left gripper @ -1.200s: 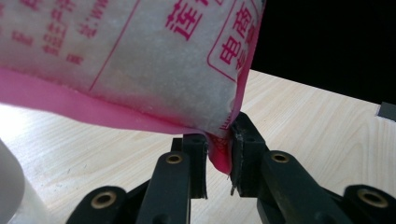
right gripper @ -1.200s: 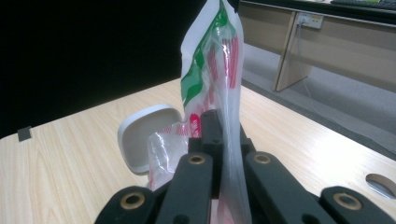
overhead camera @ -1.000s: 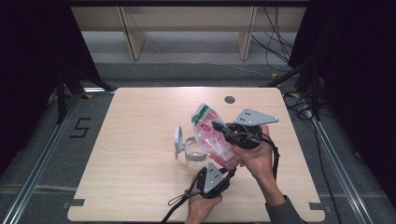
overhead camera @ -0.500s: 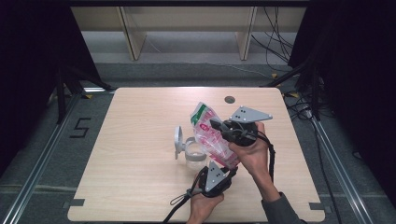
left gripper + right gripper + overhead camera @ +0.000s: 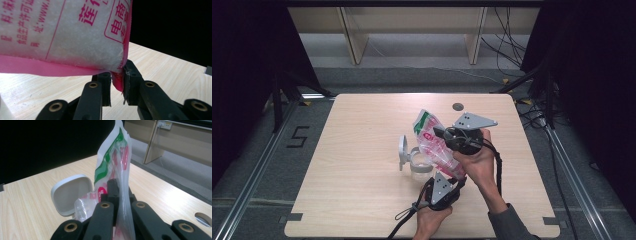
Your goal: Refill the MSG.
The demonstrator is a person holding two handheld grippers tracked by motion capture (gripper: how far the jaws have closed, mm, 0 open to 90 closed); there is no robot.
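Two grippers are holding one bag (image 5: 436, 145) of white grains, tipped over the small clear jar (image 5: 419, 165) with its white lid (image 5: 402, 151) flipped open. The left gripper (image 5: 117, 83) is pinching the bag's pink bottom corner, just on the person's side of the jar. The right gripper (image 5: 117, 195) is pressing tight on the thin plastic up near the bag's top, beside the jar. The pouring step seems to be happening. Next, the bottom corner probably needs lifting higher, slowly, with the bag's mouth staying right over the jar.
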